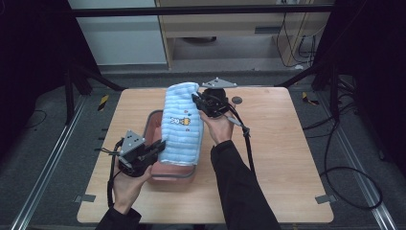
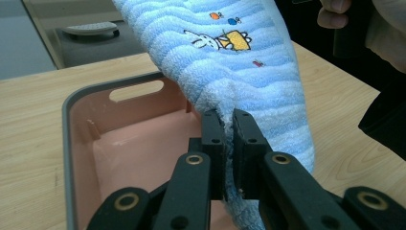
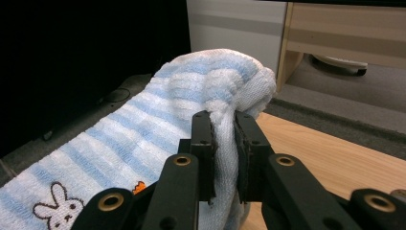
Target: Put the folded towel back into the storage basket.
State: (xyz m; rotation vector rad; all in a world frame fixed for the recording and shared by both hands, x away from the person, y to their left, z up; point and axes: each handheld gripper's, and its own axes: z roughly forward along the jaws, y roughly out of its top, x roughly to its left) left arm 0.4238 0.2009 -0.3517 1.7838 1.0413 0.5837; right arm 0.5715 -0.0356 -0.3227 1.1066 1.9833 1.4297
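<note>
Fingers of left gripper (image 1: 160,145) and right gripper (image 1: 195,99) pinch towel (image 1: 181,125) ends

No words, brands or numbers readable anywhere. Only marks I can make out are embroidered pictures on the blue-striped towel (image 2: 239,72) I hold: a white rabbit (image 2: 203,40) beside a yellow shape, small orange and blue motifs above, a tiny one below. In my right gripper view the rabbit's head and ears show again on the towel. Yellow-black hazard tape (image 1: 103,102) lies on the floor past the tabletop's far left corner; no lettering.
</note>
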